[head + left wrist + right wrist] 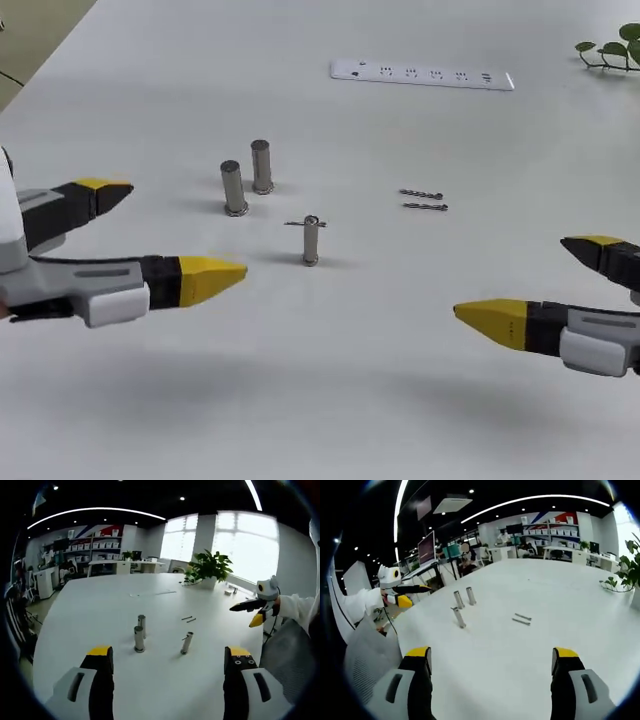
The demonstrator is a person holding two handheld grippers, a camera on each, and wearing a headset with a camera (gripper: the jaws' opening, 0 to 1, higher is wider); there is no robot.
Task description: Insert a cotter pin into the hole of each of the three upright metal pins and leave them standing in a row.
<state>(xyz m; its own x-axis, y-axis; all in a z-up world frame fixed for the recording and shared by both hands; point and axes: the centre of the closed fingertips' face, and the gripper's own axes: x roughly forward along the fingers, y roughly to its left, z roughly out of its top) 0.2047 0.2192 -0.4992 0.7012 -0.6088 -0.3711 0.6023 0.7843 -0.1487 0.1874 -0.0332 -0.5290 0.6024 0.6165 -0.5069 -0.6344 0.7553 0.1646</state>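
The left gripper (188,229) and right gripper (508,277) hover wide open and empty, tips pointing inward, seemingly just above the table's (320,400) near side.

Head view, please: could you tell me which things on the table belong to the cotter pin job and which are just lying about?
Job: front metal pin with inserted cotter pin through it; left bare pin; rear bare pin; farther loose cotter pin; nearer loose cotter pin.
Lying about: power strip; plant leaves.
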